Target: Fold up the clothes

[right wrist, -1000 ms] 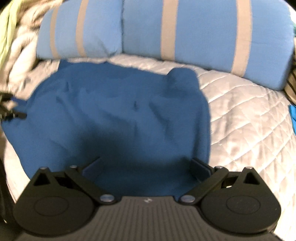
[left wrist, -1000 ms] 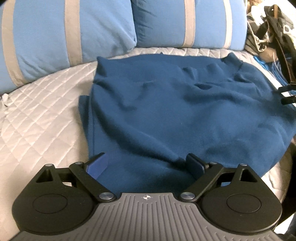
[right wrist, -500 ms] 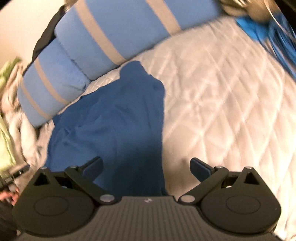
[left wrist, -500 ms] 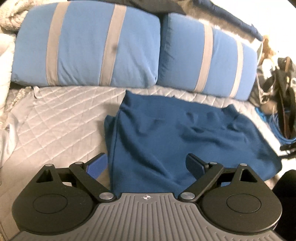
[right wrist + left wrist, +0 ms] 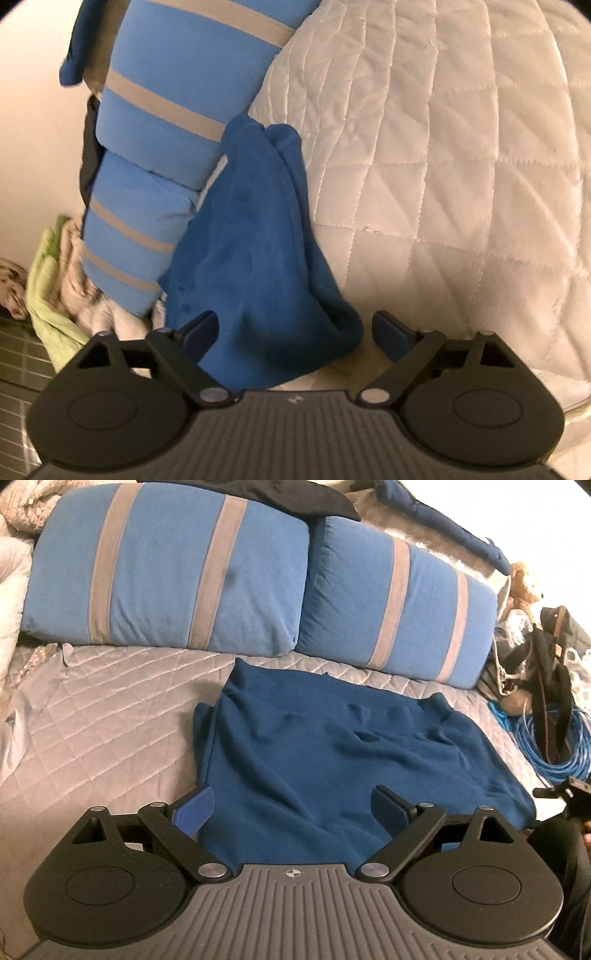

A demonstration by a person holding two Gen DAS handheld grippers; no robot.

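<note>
A dark blue fleece garment lies spread and wrinkled on the grey quilted bed cover, folded over along its left edge. My left gripper is open and empty above the garment's near edge. In the right wrist view the same garment runs from the pillows toward me, with a rolled corner between the fingers. My right gripper is open and holds nothing.
Two blue pillows with grey stripes lie along the back of the bed. Bags and a coiled blue cable lie at the right. A green cloth and blankets lie past the pillows. White quilt fills the right.
My left gripper has pulled back and up, so the whole garment and both pillows show. My right gripper has swung round to the garment's side edge and rolled. Both stay open.
</note>
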